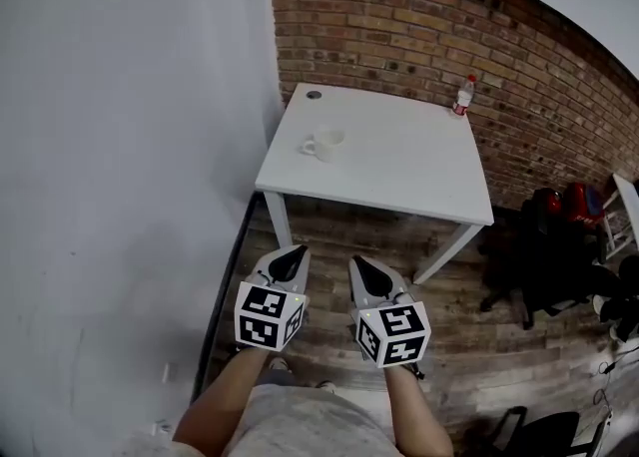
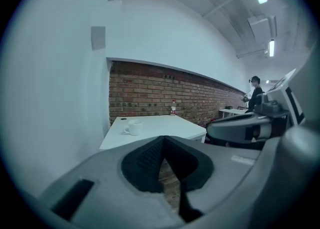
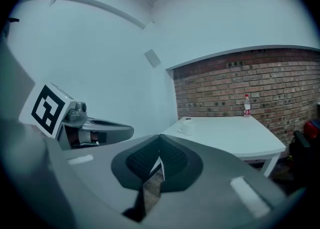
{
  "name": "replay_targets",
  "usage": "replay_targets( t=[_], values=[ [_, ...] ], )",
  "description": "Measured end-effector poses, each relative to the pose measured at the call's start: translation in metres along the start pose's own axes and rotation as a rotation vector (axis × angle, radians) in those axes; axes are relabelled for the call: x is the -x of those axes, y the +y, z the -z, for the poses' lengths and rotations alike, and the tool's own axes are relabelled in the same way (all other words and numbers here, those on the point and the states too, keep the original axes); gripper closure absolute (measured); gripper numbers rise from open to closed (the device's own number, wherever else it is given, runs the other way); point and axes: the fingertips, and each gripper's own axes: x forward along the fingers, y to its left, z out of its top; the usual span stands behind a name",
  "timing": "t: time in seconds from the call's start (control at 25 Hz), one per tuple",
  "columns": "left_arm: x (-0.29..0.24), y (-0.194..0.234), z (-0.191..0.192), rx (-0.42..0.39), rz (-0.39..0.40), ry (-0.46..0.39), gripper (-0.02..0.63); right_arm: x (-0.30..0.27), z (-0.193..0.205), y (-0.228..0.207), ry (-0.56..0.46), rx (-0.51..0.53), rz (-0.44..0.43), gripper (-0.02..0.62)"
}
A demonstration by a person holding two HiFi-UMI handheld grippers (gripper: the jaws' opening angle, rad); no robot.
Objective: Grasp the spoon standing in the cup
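Observation:
A white cup (image 1: 324,143) with its handle to the left stands on the left part of a white table (image 1: 409,171). It also shows small in the left gripper view as the cup (image 2: 134,128) and in the right gripper view as the cup (image 3: 188,126). No spoon can be made out in it at this distance. My left gripper (image 1: 290,263) and right gripper (image 1: 364,270) hang side by side over the wooden floor, well short of the table's front edge. The left gripper (image 2: 164,140) and the right gripper (image 3: 160,138) both have their tips together, with nothing between them.
A small bottle with a red label (image 1: 463,96) stands at the table's far right, by the brick wall. A dark disc (image 1: 314,95) lies at the far left corner. Black chairs and bags (image 1: 544,250) crowd the floor to the right. A white wall runs along the left. A person (image 2: 255,93) stands far off.

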Motion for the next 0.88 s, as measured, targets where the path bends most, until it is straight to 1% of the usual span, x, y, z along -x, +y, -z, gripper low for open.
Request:
replay_targets(
  t=[0.24, 0.44, 0.88],
  values=[
    [-0.024, 0.007, -0.007, -0.003, 0.001, -0.001, 0.612, -0.017, -0.005, -0.014, -0.004, -0.005, -0.009, 0.592],
    [-0.057, 0.023, -0.012, 0.012, 0.012, 0.004, 0.612, -0.044, -0.009, -0.032, 0.006, -0.001, -0.004, 0.592],
    [-0.153, 0.095, -0.043, 0.033, 0.061, 0.022, 0.612, -0.150, -0.037, -0.078, 0.052, -0.007, 0.035, 0.592]
  ],
)
